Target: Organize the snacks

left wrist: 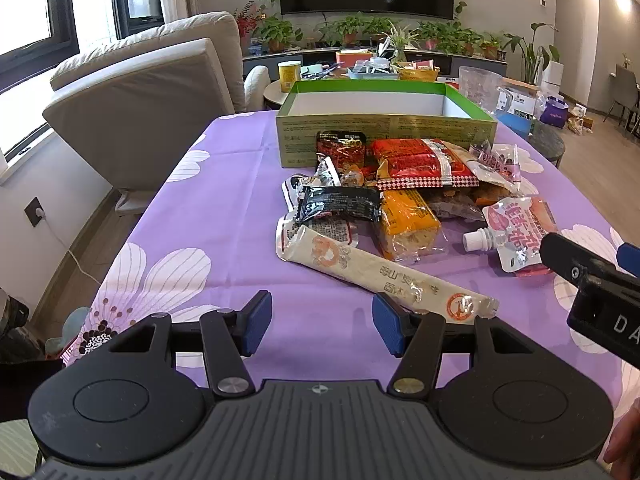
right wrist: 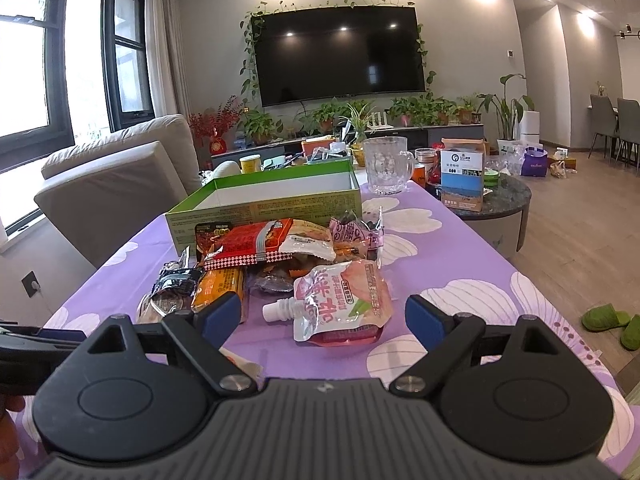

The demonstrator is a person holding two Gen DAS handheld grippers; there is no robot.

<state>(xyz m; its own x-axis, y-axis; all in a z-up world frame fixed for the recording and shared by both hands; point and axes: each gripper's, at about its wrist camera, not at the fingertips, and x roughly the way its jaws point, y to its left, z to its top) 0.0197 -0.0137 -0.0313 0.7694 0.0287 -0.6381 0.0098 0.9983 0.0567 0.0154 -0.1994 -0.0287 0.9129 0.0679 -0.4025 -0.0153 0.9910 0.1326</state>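
Observation:
A pile of snack packets lies on the purple flowered tablecloth (left wrist: 224, 216) in front of an open, empty green box (left wrist: 384, 120), which also shows in the right wrist view (right wrist: 264, 204). A long white stick packet (left wrist: 384, 276) lies nearest my left gripper (left wrist: 322, 326), which is open and empty just short of it. A pink spouted pouch (right wrist: 340, 300) lies just ahead of my right gripper (right wrist: 322, 322), which is open and empty. The pouch also shows in the left wrist view (left wrist: 516, 232). An orange packet (left wrist: 404, 220), a black packet (left wrist: 340, 200) and a red packet (left wrist: 424, 162) lie in the pile.
A glass mug (right wrist: 386, 166) stands beyond the box. A round side table (right wrist: 496, 200) with a blue carton (right wrist: 462, 180) is to the right. A beige sofa (left wrist: 148, 92) is left of the table. Green slippers (right wrist: 612, 322) lie on the floor.

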